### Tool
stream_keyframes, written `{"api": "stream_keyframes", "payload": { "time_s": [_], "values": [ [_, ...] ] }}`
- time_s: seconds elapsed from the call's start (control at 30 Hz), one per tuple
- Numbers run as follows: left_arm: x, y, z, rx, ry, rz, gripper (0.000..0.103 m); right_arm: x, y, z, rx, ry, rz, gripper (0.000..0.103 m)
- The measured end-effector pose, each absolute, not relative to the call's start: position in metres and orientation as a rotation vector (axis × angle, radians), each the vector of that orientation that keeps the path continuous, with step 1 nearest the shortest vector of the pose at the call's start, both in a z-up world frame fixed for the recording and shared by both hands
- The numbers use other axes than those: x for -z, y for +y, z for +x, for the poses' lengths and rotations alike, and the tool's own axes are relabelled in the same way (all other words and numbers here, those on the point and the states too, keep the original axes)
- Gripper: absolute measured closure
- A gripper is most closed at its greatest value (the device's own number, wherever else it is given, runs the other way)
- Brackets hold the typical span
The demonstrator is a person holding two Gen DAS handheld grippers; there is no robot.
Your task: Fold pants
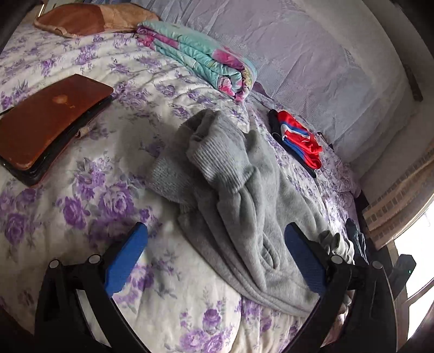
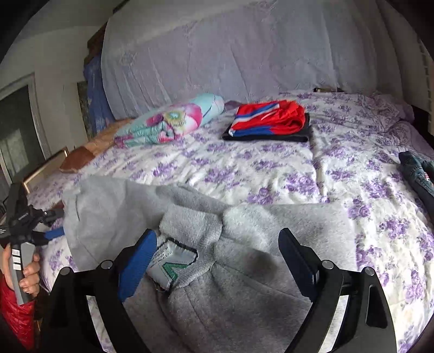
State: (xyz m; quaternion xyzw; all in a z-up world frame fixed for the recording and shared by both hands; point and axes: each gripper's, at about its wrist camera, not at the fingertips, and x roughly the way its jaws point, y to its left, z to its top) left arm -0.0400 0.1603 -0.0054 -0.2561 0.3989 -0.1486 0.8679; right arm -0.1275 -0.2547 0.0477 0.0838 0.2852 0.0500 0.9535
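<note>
Grey fleece pants (image 1: 244,195) lie crumpled on the floral bedspread (image 1: 95,195), ribbed cuffs bunched toward the far end. My left gripper (image 1: 217,239) is open just above them, its right finger over the cloth, its left over bare bedspread. In the right wrist view the pants (image 2: 244,285) lie close below, with a white and green label (image 2: 173,263) showing at the waistband. My right gripper (image 2: 217,244) is open over that waistband, holding nothing. The left gripper (image 2: 51,230) shows at the far left, at the pants' edge.
A brown case (image 1: 48,127) lies left on the bed. A rolled teal floral quilt (image 1: 200,59) and folded red and blue clothes (image 2: 268,119) lie at the back. Jeans (image 2: 417,173) lie at the right edge. A brown pillow (image 1: 89,19) sits far left.
</note>
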Motion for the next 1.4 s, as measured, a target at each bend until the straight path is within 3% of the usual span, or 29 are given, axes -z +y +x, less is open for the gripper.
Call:
{"api": "stream_keyframes", "payload": {
  "time_s": [0.07, 0.17, 0.5, 0.63, 0.8, 1.0, 1.07, 1.13, 1.23, 1.4],
  "values": [
    [0.006, 0.156, -0.027, 0.314, 0.861, -0.524, 0.005, -0.048, -0.257, -0.124, -0.065, 0.594, 0.130, 0.007],
    [0.012, 0.145, -0.013, 0.308, 0.884, -0.489, 0.005, -0.013, -0.246, -0.098, -0.063, 0.775, -0.014, 0.003],
    [0.014, 0.149, -0.004, 0.271, 0.836, -0.605, 0.005, -0.016, -0.260, -0.111, -0.109, 0.702, 0.093, 0.004],
    [0.015, 0.152, -0.007, 0.270, 0.826, -0.619, 0.005, -0.042, -0.277, -0.134, -0.071, 0.573, 0.201, 0.004],
    [0.015, 0.144, -0.007, 0.242, 0.829, -0.557, 0.005, -0.010, -0.263, -0.106, 0.044, 0.747, -0.029, 0.004],
    [0.015, 0.144, 0.000, 0.220, 0.809, -0.593, 0.005, -0.010, -0.270, -0.116, 0.025, 0.708, 0.025, 0.003],
    [0.016, 0.149, -0.004, 0.225, 0.783, -0.621, 0.013, -0.011, -0.271, -0.117, 0.021, 0.705, 0.029, 0.004],
    [0.020, 0.156, -0.007, 0.226, 0.773, -0.651, 0.034, -0.011, -0.272, -0.118, 0.019, 0.701, 0.032, 0.004],
    [0.023, 0.162, -0.008, 0.282, 0.764, -0.706, 0.047, -0.011, -0.273, -0.119, 0.015, 0.697, 0.040, 0.004],
    [0.014, 0.157, -0.012, 0.281, 0.757, -0.692, 0.056, -0.035, -0.280, -0.145, -0.045, 0.562, 0.128, 0.004]
  ]
}}
